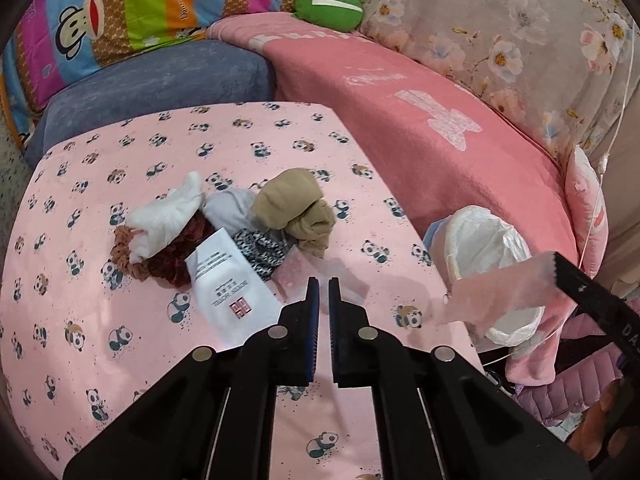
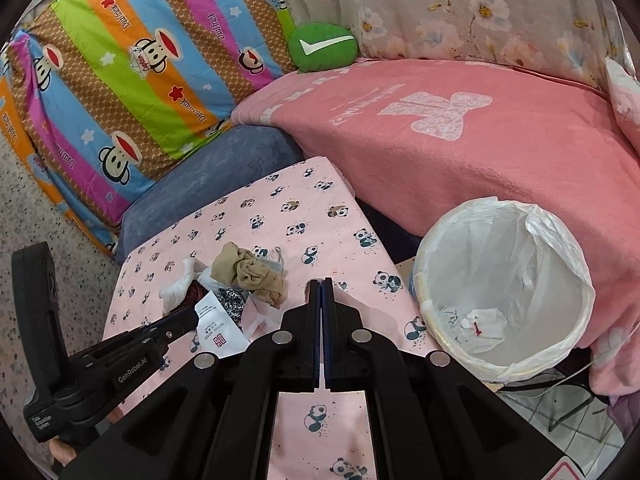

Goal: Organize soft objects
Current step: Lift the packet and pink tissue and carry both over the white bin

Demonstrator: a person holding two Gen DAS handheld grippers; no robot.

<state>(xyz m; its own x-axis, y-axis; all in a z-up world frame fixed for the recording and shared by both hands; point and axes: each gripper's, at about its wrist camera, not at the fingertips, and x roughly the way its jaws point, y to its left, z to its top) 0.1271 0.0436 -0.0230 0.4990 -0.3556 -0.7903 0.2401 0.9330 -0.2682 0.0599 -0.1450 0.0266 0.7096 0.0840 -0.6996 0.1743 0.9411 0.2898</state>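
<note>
Left gripper [image 1: 324, 280] fingers slightly apart; right gripper [image 2: 322, 282] clamped on pink wrapper [image 1: 496, 292] over bin [image 2: 504, 292]

Each tool is matte black plastic. The left tool [image 1: 324, 280] has 2 flat, narrow fingers [image 1: 313, 300] with dark blue pads on their inner faces, carried on angular black linkage arms. 4 round silver pivot pins sit across the linkage. The right tool [image 2: 322, 282] is built alike, with the same 4 silver pins. Seen from the right wrist, the left tool's body carries white "GenRobot.AI" lettering and a small white-text label.
</note>
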